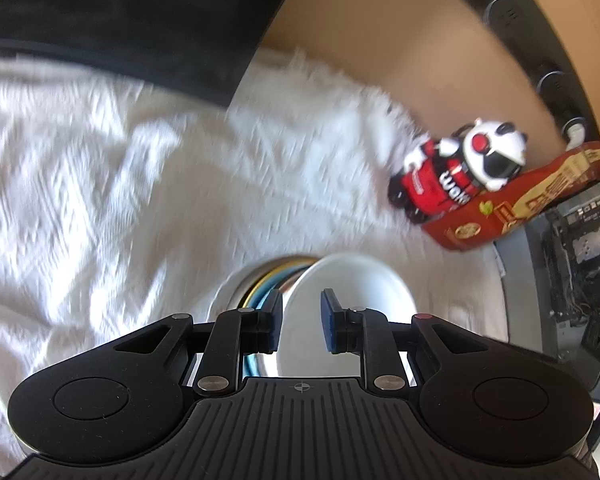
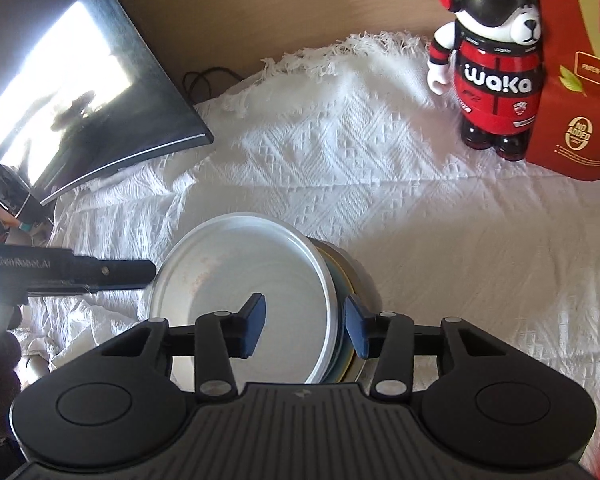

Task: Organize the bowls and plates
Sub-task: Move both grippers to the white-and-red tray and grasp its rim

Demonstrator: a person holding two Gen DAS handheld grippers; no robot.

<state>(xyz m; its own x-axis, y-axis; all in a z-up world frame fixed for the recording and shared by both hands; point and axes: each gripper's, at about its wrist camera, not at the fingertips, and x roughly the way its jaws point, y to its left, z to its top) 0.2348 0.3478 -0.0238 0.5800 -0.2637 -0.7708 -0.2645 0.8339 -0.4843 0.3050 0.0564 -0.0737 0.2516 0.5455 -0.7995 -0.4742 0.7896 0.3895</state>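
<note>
- A white bowl [image 2: 244, 292] sits tilted on top of a stack of dishes [image 2: 350, 280], its rim lifted away from the coloured rims beneath it; the stack rests on a white woven cloth [image 2: 340, 168].
- In the right wrist view the right gripper [image 2: 306, 326] straddles the near right rim of the bowl, one blue pad [image 2: 256, 328] inside the bowl and the other outside by the stack's edge. A gap shows on both sides of the rim, so the pads do not press on it.
- The left gripper [image 1: 301, 320] has its pads set narrowly apart, over the left edge of the bowl [image 1: 352, 284]. That view is blurred, and I cannot tell whether the pads pinch the rim.
- From the right wrist, the left gripper's dark body [image 2: 72, 274] reaches the bowl's far left edge, touching or just beside it.
- Ahead of both grippers the cloth lies bare, with open room beyond the stack.
- Further ahead and to the right stand a toy bear figure [image 2: 492, 60] and a red carton [image 2: 580, 72], touching each other, well apart from the stack.
- Ahead to the left a dark monitor [image 2: 72, 92] leans over the cloth's fringe.
- Both grippers point steeply down at the stack.
</note>
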